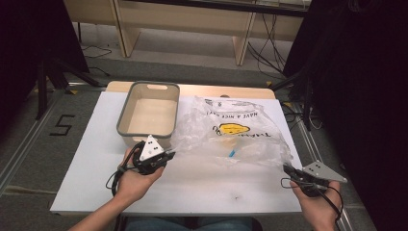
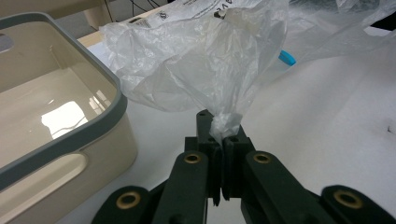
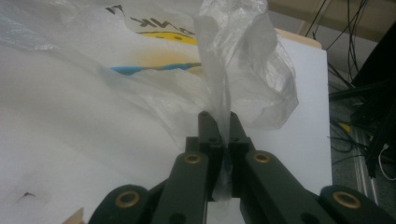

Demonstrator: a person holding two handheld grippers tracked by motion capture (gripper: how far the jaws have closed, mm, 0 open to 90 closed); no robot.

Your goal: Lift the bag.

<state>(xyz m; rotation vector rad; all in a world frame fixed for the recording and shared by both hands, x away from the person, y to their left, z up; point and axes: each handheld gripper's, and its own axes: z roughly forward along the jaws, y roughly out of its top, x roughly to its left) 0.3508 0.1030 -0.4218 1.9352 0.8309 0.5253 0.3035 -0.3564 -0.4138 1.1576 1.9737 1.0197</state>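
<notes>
Both my grippers, left [image 1: 169, 155] and right [image 1: 287, 169], are clenched on opposite corners of the plastic bag [image 1: 231, 132], stretched lengthwise across mid-frame on the desk [image 1: 96, 144] beside the bin [image 1: 126, 113].

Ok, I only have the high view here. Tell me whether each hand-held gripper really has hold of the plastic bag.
Observer: The left hand-held gripper is shut on a bunched corner of the plastic bag; its own view shows the film pinched between the jaws.
Operator: Now the right one.
Observer: The right hand-held gripper is shut too, with a strip of the bag's film running down between its jaws.
Operator: Check the bin beside the left one.
Observer: The left gripper view shows the beige bin with a bare floor, only a light reflection on it.
</notes>
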